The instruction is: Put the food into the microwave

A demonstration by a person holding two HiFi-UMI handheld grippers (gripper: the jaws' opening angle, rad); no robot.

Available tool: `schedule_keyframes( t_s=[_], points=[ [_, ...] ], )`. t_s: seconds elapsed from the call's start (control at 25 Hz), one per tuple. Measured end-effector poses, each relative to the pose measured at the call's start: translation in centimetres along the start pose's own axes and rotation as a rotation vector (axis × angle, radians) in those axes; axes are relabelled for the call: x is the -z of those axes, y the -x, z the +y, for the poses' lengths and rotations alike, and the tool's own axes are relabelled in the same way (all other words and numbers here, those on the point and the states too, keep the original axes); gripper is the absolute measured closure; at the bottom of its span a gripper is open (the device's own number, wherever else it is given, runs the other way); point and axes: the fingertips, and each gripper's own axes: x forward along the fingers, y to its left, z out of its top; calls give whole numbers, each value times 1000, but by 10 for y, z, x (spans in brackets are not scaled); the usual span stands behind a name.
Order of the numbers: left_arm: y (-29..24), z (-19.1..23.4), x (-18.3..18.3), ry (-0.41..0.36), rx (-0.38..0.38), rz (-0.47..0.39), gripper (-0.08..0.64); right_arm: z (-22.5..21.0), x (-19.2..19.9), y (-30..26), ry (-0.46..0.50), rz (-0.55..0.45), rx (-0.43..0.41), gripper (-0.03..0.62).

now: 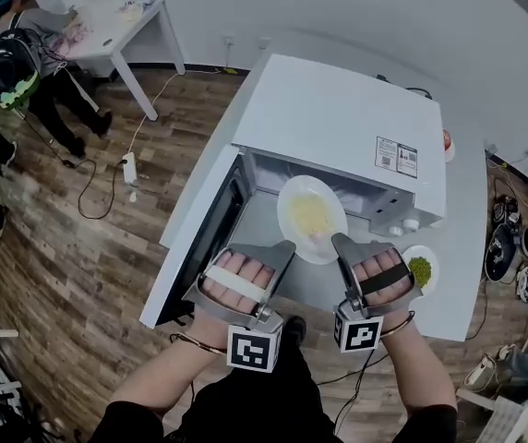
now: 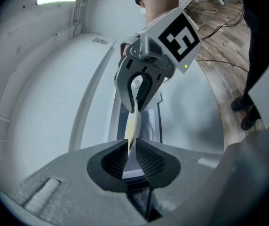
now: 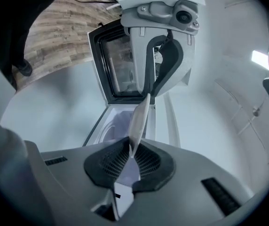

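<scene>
Round white plate of yellow food (image 1: 312, 218) sits at the open mouth of the white microwave (image 1: 338, 118), with the black-framed door (image 1: 216, 231) swung out left. Left gripper (image 1: 281, 253) is clenched on the plate's left rim, right gripper (image 1: 343, 246) on its right rim. A small white bowl of green food (image 1: 420, 268) is on the white counter (image 1: 467, 238).

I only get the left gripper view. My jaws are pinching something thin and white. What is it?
Observer: A plate. The head view shows yellow food in its middle.
Operator: Is there any other food?
Observer: Yes. A small dish of green food sits on the counter, just right of the right gripper.
Operator: Which side is the microwave door on?
Observer: The microwave door stands open on the left, beside the left gripper.
</scene>
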Motion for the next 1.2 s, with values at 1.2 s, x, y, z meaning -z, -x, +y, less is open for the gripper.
schedule_keyframes(
  t_s=[1.2],
  points=[
    [-64, -42, 5, 17, 18, -80, 505, 107, 42, -127, -25, 201, -98, 551]
  ],
)
